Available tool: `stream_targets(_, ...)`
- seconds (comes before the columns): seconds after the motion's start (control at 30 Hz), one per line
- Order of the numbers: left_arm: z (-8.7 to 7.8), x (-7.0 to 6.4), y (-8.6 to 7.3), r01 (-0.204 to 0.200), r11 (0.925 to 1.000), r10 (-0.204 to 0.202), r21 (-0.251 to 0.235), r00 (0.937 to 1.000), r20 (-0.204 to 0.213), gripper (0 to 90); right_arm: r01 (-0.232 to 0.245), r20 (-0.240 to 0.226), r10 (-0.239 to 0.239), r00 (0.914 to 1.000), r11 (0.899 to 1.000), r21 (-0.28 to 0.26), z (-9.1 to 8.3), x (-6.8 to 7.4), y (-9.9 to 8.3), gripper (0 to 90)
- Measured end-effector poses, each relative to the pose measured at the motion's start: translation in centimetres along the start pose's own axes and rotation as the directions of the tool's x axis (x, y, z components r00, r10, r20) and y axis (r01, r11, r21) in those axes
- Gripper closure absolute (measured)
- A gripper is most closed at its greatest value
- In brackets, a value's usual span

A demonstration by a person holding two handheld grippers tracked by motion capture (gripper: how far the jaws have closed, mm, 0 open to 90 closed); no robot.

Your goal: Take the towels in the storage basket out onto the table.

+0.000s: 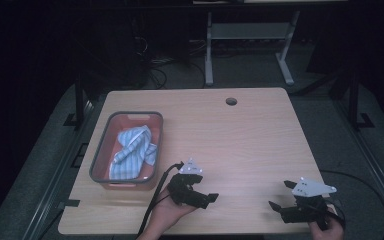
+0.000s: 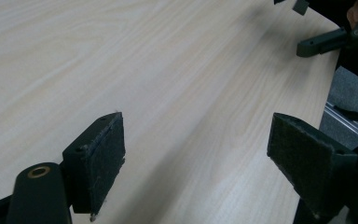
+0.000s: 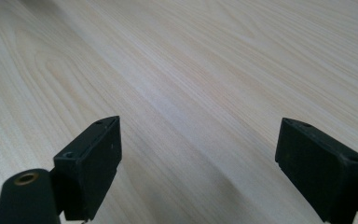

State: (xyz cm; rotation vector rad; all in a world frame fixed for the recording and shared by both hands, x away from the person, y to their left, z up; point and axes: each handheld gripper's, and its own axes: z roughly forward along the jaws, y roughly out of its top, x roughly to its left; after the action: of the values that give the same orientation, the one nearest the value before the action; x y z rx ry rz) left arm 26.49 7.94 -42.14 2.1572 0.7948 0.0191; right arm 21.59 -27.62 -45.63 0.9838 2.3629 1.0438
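Now two hand-held grippers, left hand-held gripper [image 1: 203, 191] spread, right hand-held gripper [image 1: 282, 195] spread, one basket [image 1: 100, 155], one striped cloth [image 1: 132, 150] inside

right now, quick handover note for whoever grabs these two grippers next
Left gripper: open, empty, low over the table near its front edge, just right of the basket.
Right gripper: open, empty, at the front right corner.
The blue striped cloth lies crumpled inside the red basket with the grey rim, on the table's left side.
Done: nothing gripped.
Left: probably reach into the basket and take the cloth; the left gripper is nearer.
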Motion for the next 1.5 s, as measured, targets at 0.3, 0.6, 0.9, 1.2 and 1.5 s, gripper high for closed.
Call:
stream_targets(0.3,-0.9,1.2,2.1,0.001,0.9997,-0.001,0.024,0.9997,-0.022,18.7,-0.008,0.003,0.008,1.0,1.0,-0.016,-0.4,0.0,0.0,13.8)
stream_targets(0.6,-2.3,2.3,3.6,0.003,0.9996,-0.002,0.029,0.9994,-0.033,17.5,-0.007,-0.002,0.007,1.0,1.0,-0.014,-0.2,0.2,0.0,13.8)
stream_targets(0.9,-3.2,2.8,5.0,-0.005,0.9999,0.006,0.011,0.9996,-0.027,16.7,-0.023,-0.004,0.023,0.9997,1.0,-0.016,-0.2,-0.1,-0.1,13.9)
stream_targets(1.2,-3.1,3.1,5.7,-0.014,0.9994,0.015,0.032,0.9997,-0.019,16.4,-0.02,0.001,0.02,0.9998,1.0,-0.02,-0.4,-0.3,-0.2,13.8)
stream_targets(1.5,-3.8,4.3,6.6,-0.017,0.9984,0.019,0.053,0.9994,-0.029,16.4,-0.018,-0.002,0.018,0.9998,1.0,-0.015,-0.4,-0.2,-0.2,13.8)
